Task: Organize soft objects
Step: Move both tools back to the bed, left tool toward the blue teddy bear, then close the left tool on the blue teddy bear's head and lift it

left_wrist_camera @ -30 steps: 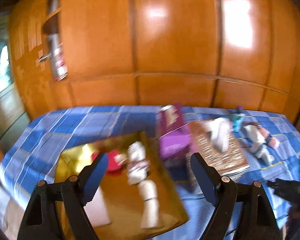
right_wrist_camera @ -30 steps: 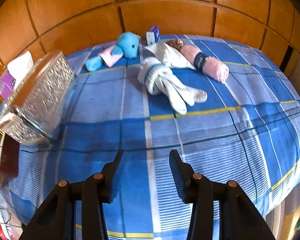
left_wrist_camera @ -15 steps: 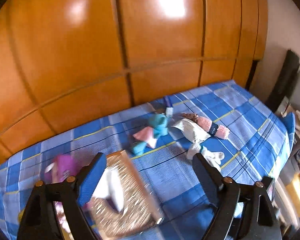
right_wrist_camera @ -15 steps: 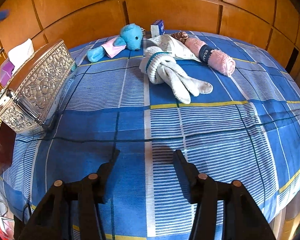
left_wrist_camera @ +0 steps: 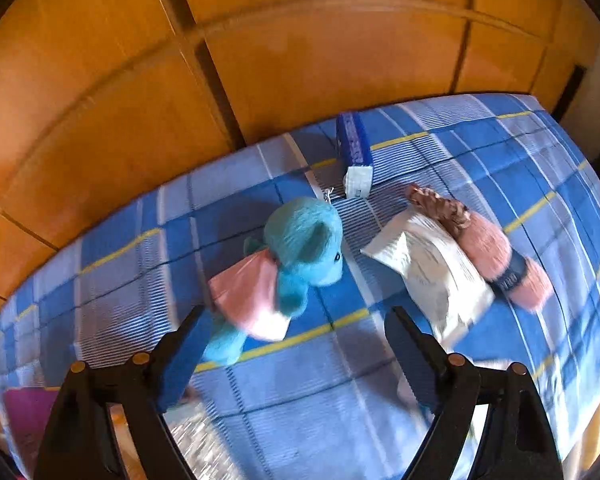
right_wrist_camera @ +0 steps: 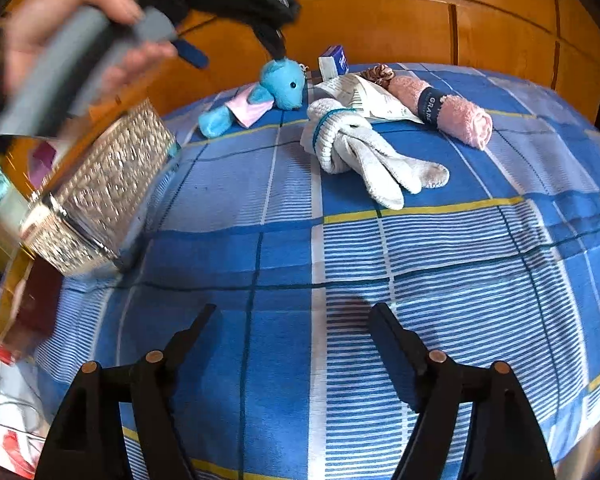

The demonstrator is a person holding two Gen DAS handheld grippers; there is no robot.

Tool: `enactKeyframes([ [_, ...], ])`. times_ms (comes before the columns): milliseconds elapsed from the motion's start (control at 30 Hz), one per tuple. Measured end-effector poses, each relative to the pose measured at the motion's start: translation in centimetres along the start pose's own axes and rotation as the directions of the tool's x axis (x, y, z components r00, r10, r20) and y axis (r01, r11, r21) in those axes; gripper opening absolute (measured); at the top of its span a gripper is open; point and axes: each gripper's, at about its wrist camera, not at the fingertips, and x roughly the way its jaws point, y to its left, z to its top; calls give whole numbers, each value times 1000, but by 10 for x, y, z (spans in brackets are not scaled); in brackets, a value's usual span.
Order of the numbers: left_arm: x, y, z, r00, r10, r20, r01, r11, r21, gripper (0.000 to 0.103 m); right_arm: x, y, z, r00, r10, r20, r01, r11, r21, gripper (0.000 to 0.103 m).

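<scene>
A blue plush toy (left_wrist_camera: 300, 248) with a pink cloth lies on the blue checked bed (left_wrist_camera: 300, 384). My left gripper (left_wrist_camera: 296, 312) hangs just short of the toy and holds nothing. Its jaws stand wide and are closing slightly, and the toy's leg lies beside the left finger. To the right lie a white packet (left_wrist_camera: 428, 272), a rolled pink towel (left_wrist_camera: 504, 264) and a brown scrunchie (left_wrist_camera: 436, 204). My right gripper (right_wrist_camera: 293, 308) is low over bare bedding, its jaws opening with nothing between them. Ahead of it lie white socks (right_wrist_camera: 364, 156), the plush toy (right_wrist_camera: 280, 88) and the towel (right_wrist_camera: 448, 112).
An embossed silver box (right_wrist_camera: 100, 192) stands at the bed's left edge, with a purple tissue box (left_wrist_camera: 24, 412) beside it. A small blue carton (left_wrist_camera: 354, 156) sits near the wooden wall panels (left_wrist_camera: 300, 60). A hand (right_wrist_camera: 60, 20) holding the left gripper crosses the upper left of the right wrist view.
The left gripper has swung from over the gold tray and silver box across to the blue plush toy. The right gripper's jaws have spread wider. The hand has come into the right wrist view.
</scene>
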Motion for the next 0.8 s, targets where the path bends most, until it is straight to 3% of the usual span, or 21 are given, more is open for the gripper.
enactKeyframes([
  [267,58,2,30,999,29,-45,-31,999,-43,84,0,1,-4,1000,12,28,-11,1000,-21,78],
  [300,66,2,30,997,28,-67,-31,999,-40,73,0,1,-4,1000,12,28,-11,1000,-22,79],
  [367,76,5,29,995,3,-99,-8,999,-50,64,0,0,-3,1000,13,19,-12,1000,-20,78],
  [400,74,7,28,996,-8,-88,3,998,-60,55,-2,0,-3,1000,13,12,-12,1000,-22,78],
  [500,64,7,30,998,-29,-64,27,999,-43,43,-2,1,-5,1000,11,6,-10,999,-39,78],
  [700,49,16,35,996,-82,-43,78,994,-73,42,-2,7,-7,1000,-25,4,26,996,-87,78],
  [800,33,27,43,992,-124,-16,120,984,-133,42,-2,9,-7,999,-38,-6,37,994,-107,78],
])
